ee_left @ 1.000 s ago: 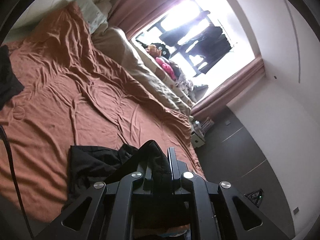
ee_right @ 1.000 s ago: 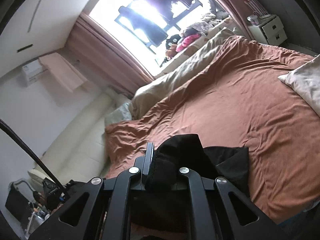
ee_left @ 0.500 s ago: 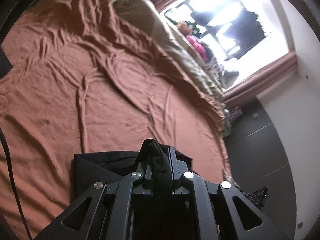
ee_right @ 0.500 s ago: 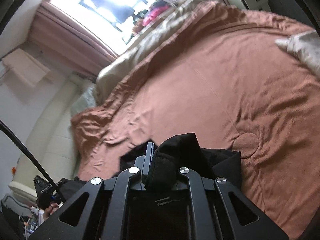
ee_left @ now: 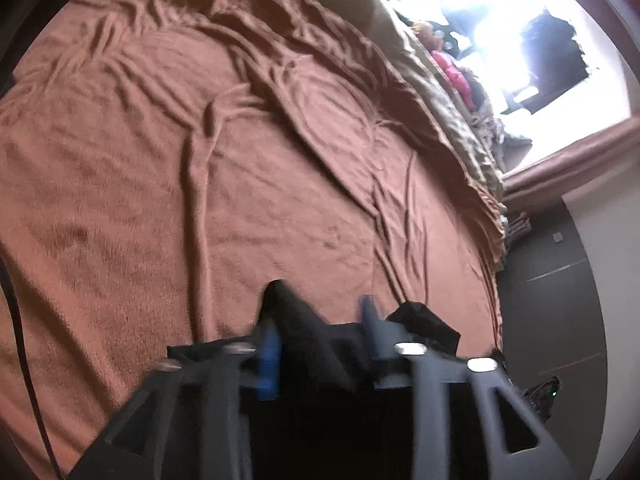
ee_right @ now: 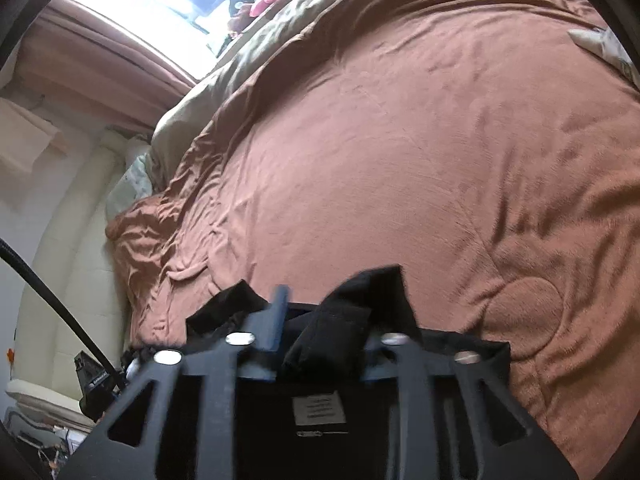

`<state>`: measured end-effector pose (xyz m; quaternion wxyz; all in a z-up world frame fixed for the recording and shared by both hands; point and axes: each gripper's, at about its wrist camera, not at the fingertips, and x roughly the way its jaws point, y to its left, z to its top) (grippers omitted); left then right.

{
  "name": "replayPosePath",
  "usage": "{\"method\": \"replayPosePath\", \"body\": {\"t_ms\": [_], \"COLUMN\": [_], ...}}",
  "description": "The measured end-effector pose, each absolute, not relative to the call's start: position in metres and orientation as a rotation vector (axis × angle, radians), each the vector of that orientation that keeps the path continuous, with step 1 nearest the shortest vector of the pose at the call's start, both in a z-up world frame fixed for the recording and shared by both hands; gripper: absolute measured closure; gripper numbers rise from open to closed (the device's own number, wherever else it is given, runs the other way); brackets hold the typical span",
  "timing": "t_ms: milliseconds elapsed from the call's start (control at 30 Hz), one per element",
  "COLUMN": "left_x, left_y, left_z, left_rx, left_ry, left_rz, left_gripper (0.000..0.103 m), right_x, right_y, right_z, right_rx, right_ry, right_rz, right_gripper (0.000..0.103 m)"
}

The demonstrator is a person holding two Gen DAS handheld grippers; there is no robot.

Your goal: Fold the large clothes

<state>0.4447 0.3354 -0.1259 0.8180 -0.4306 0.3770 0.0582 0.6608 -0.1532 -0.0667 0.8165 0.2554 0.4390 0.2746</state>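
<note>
Black garment (ee_left: 296,320) lies on the brown blanket (ee_left: 248,184) of the bed, at 6 o'clock in both wrist views, partly hidden under the claws. Left claw (ee_left: 320,332): jaws spread apart, blue fingers (ee_left: 267,354) blurred; a peak of black cloth stands in the gap against the 9 o'clock finger, not pinched from both sides. Right claw (ee_right: 324,328): jaws likewise parted, with a bunched roll of the garment (ee_right: 340,332) sitting loose between them and a flat corner poking out toward 12 o'clock. More black cloth spreads at 3 and 9 o'clock of each claw. Blanket is wrinkled, with a beige duvet (ee_left: 452,92) along its far edge toward 1 o'clock in the left view. Bright window (ee_left: 516,36) beyond it. White pillow (ee_right: 604,46) at 2 o'clock in the right view.
</note>
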Motion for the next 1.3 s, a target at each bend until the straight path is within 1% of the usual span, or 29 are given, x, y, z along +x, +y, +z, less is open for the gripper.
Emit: {"method": "replayPosePath", "body": {"t_ms": [33, 67, 100, 167, 300, 567, 833, 1100, 1300], "left_x": [0.439, 0.434, 0.429, 0.423, 0.401, 0.341, 0.293, 0.284, 0.272], "left_y": [0.335, 0.334, 0.334, 0.335, 0.328, 0.308, 0.281, 0.263, 0.264], "left_z": [-0.118, -0.113, -0.108, -0.105, -0.108, -0.141, -0.161, -0.173, -0.166], "left_rx": [-0.887, -0.867, -0.857, -0.851, -0.793, -0.750, -0.715, -0.616, -0.599], "left_ry": [0.774, 0.754, 0.738, 0.735, 0.798, 0.926, 0.981, 1.017, 1.010], "left_rz": [0.135, 0.139, 0.134, 0.129, 0.162, 0.222, 0.250, 0.280, 0.345], "left_gripper": [0.033, 0.023, 0.021, 0.021, 0.021, 0.021, 0.021, 0.021, 0.027], "right_x": [0.658, 0.655, 0.653, 0.645, 0.621, 0.574, 0.526, 0.496, 0.474], "right_y": [-0.155, -0.158, -0.160, -0.164, -0.173, -0.188, -0.188, -0.194, -0.189], "right_z": [-0.062, -0.058, -0.054, -0.051, -0.047, -0.049, -0.064, -0.081, -0.067], "right_rx": [0.530, 0.520, 0.513, 0.487, 0.399, 0.267, 0.126, 0.066, -0.041], "right_ry": [0.914, 0.903, 0.905, 0.918, 0.925, 1.008, 1.056, 1.055, 1.032], "right_rz": [0.570, 0.560, 0.558, 0.538, 0.487, 0.445, 0.447, 0.383, 0.279], "right_gripper": [0.031, 0.030, 0.030, 0.030, 0.030, 0.030, 0.030, 0.030, 0.030]}}
